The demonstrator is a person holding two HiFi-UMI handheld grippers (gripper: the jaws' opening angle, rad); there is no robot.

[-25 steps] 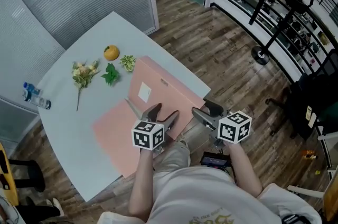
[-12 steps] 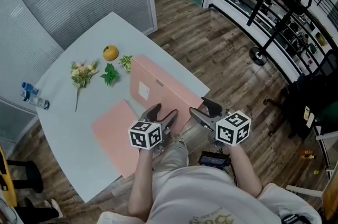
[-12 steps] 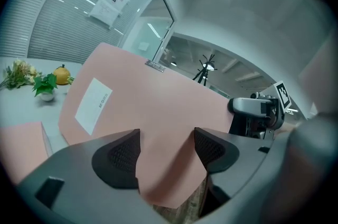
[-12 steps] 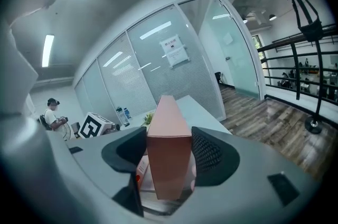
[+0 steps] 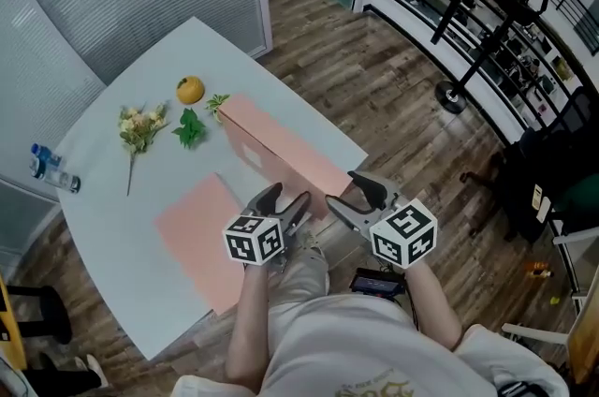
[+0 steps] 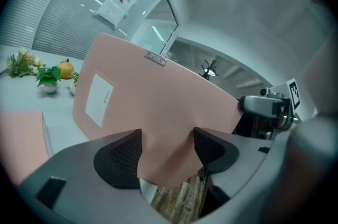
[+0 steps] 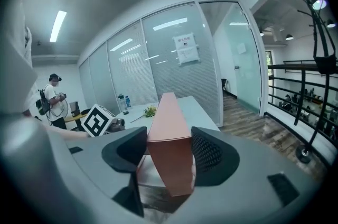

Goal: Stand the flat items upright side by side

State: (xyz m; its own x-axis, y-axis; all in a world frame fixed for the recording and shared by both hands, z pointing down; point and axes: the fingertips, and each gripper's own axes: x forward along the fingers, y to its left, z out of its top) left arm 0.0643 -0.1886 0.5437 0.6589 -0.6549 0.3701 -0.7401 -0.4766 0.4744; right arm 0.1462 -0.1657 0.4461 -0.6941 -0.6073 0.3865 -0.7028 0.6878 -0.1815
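Both claws are gripping one pink file box point(image 5: 281, 147) at its near end, and it is standing on its long edge across the pale tabletop point(image 5: 103, 198). The left claw point(image 5: 284, 206) is clenching a lower corner of the box, the pink corner filling the gap between its pads, and the box's white label point(image 6: 99, 100) is facing that claw's camera. The right claw point(image 5: 358, 198) is clamping the narrow end, its jaws spread wide around the box's thickness. A second pink file box point(image 5: 192, 227) is lying flat just beside the first, on the person's left. Farther back, an orange point(image 5: 190, 90), green leaves point(image 5: 189, 127) and a flower sprig point(image 5: 138, 125) are sitting together.
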